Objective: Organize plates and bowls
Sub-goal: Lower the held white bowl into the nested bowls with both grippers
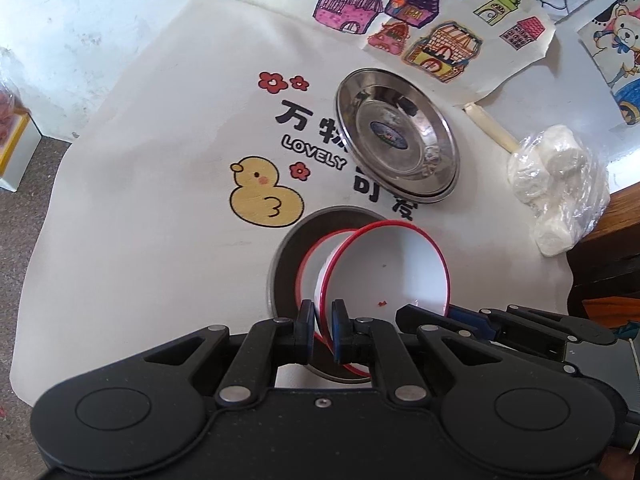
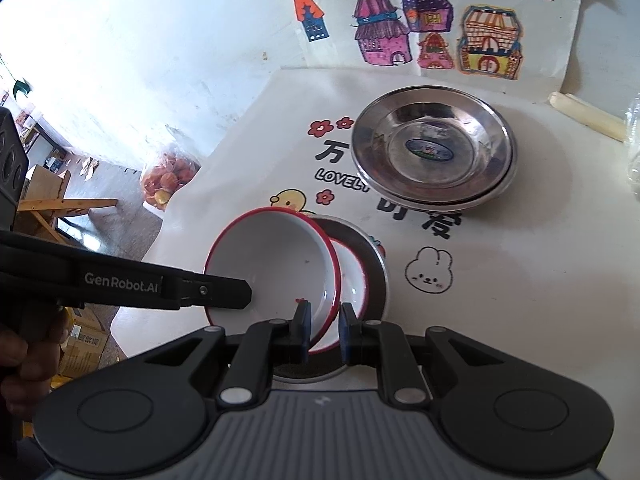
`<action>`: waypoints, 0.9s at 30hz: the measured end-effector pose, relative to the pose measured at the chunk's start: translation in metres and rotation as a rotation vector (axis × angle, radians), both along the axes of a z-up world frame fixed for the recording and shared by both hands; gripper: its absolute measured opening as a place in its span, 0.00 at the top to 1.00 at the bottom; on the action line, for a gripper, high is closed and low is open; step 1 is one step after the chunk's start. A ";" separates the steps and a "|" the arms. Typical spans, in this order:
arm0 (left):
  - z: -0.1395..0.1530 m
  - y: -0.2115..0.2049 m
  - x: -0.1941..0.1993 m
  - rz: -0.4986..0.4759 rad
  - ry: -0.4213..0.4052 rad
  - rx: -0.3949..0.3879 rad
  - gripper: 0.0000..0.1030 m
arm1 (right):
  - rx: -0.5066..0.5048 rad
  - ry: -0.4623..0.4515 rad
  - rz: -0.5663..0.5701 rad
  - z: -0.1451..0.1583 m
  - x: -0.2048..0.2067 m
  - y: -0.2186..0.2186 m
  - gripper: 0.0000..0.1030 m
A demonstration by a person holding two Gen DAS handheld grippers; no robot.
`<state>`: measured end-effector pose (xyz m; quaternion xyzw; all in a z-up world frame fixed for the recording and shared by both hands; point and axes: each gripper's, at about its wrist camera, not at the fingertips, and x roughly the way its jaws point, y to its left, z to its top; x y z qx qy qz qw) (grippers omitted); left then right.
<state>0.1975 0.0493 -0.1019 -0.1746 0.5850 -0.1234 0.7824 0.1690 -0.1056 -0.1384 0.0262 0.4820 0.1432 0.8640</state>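
Red-rimmed bowl [image 1: 384, 264] tilted over another, both grippers (left [image 1: 323, 330], right [image 2: 324, 330]) clamping rim

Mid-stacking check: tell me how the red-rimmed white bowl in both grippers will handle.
The red-rimmed white bowl looks rigid: pinched at its rim by the left gripper and right gripper, it shows no flex. Glossy, so probably slippery. Tilted, it could pivot.

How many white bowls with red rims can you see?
2. One white bowl is tilted, pinched at its rim by both grippers. The other bowl sits just behind it on the dark round plate.
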 end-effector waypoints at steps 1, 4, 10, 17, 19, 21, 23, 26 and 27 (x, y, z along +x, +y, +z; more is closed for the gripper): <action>-0.001 0.001 0.001 -0.003 0.003 0.002 0.92 | 0.000 0.002 -0.001 -0.001 0.001 0.001 0.84; -0.003 0.001 0.003 -0.014 0.007 0.005 0.92 | -0.001 0.008 -0.008 -0.003 0.002 0.004 0.84; -0.008 0.001 0.007 -0.031 0.037 0.006 0.91 | 0.004 0.021 -0.030 -0.006 0.004 0.004 0.84; -0.010 -0.002 0.011 -0.053 0.038 0.012 0.91 | 0.002 0.027 -0.053 -0.009 0.005 0.004 0.84; -0.010 -0.004 0.012 -0.057 0.038 0.013 0.91 | 0.002 0.027 -0.060 -0.009 0.006 0.004 0.84; -0.011 -0.005 0.013 -0.062 0.039 0.013 0.91 | 0.000 0.028 -0.067 -0.009 0.006 0.003 0.84; -0.011 -0.005 0.013 -0.066 0.038 0.015 0.91 | -0.002 0.028 -0.072 -0.009 0.006 0.003 0.84; -0.012 -0.006 0.015 -0.072 0.038 0.017 0.91 | -0.005 0.031 -0.080 -0.008 0.006 0.003 0.84; -0.012 -0.006 0.015 -0.074 0.039 0.018 0.91 | -0.005 0.032 -0.083 -0.008 0.006 0.003 0.84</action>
